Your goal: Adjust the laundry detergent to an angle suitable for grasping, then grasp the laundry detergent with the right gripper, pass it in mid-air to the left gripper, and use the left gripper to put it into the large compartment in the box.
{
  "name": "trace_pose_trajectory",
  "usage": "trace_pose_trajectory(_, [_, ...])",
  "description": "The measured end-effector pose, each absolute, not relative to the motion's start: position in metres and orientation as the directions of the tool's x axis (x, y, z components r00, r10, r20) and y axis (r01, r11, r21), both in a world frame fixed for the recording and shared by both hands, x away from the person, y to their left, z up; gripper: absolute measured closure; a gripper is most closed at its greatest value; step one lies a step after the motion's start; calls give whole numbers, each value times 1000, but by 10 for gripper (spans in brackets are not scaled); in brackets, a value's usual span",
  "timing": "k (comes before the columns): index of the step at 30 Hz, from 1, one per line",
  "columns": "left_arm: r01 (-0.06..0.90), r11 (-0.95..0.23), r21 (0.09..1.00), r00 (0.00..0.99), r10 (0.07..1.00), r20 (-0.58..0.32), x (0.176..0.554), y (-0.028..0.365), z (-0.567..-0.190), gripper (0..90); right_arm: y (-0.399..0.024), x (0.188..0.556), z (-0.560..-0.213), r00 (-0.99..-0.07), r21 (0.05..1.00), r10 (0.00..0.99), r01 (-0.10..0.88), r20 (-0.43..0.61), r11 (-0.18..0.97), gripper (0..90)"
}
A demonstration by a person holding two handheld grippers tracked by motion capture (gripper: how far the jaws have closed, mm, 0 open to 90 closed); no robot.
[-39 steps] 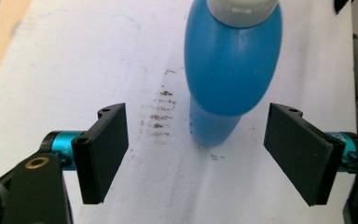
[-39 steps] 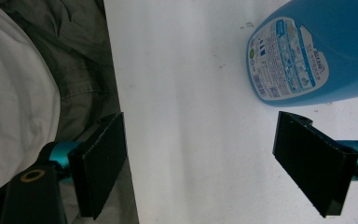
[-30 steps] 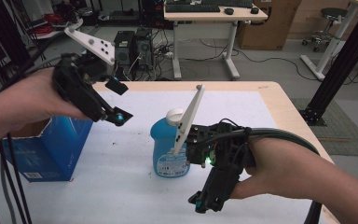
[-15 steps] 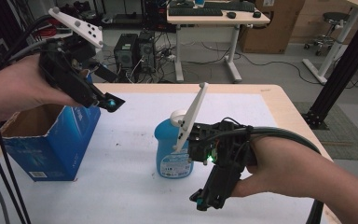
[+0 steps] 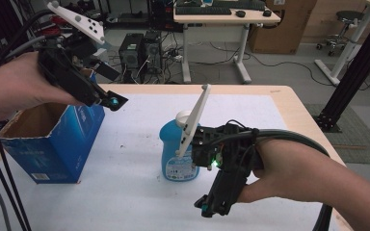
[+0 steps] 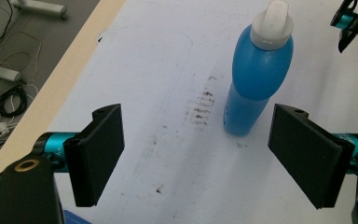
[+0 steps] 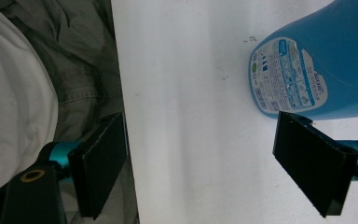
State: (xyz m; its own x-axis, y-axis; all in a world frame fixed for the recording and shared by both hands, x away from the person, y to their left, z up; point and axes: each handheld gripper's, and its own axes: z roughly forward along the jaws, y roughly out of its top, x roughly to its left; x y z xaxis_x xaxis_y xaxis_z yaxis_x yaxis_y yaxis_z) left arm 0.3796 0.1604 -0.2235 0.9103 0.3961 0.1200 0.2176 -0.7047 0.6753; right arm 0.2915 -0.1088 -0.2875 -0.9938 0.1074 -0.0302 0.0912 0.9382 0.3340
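A blue bottle with a white cap stands upright near the middle of the white worktop, and an open blue cardboard box sits at the worktop's left side, well apart from the bottle. As far as the pictures show, the work looks to be at an early stage: the bottle is not yet gripped by either tool, and what can be seen of the inside of the box holds nothing. What is left, by my judgement, is to grasp the bottle and move it, perhaps into the box.

The left tool is held up in the air above the box's far right corner, the hand tilted so the jaws point down and to the right, toward the bottle. In the left gripper view its jaws stand wide apart with nothing between them, and the bottle rises ahead of them, a little right of centre, with a patch of small dark marks on the worktop just beside its base.

The right tool is held low, just in front and to the right of the bottle, pointing down and toward the person. In the right gripper view its jaws are also wide apart and empty; the bottle's labelled base lies near one jaw, not between the two
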Motion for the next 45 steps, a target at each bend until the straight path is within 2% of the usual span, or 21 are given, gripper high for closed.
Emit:
trace_pose_trajectory(15, [200, -715, 670, 915, 380, 132, 381, 156, -219, 185, -115, 294, -284, -993, 340, 114, 99, -25, 935, 168])
trace_pose_trajectory(24, [196, -714, 672, 919, 373, 127, 383, 155, -219, 185, -140, 308, -276, -991, 407, 130, 112, -17, 907, 168])
trace_pose_trajectory(35, [196, -718, 668, 919, 372, 130, 386, 158, -218, 185, -187, 352, -284, -986, 530, 161, 155, 35, 834, 168])
trace_pose_trajectory(45, [200, -720, 664, 917, 376, 132, 384, 162, -218, 185, -193, 388, -305, -985, 575, 161, 170, 69, 800, 169])
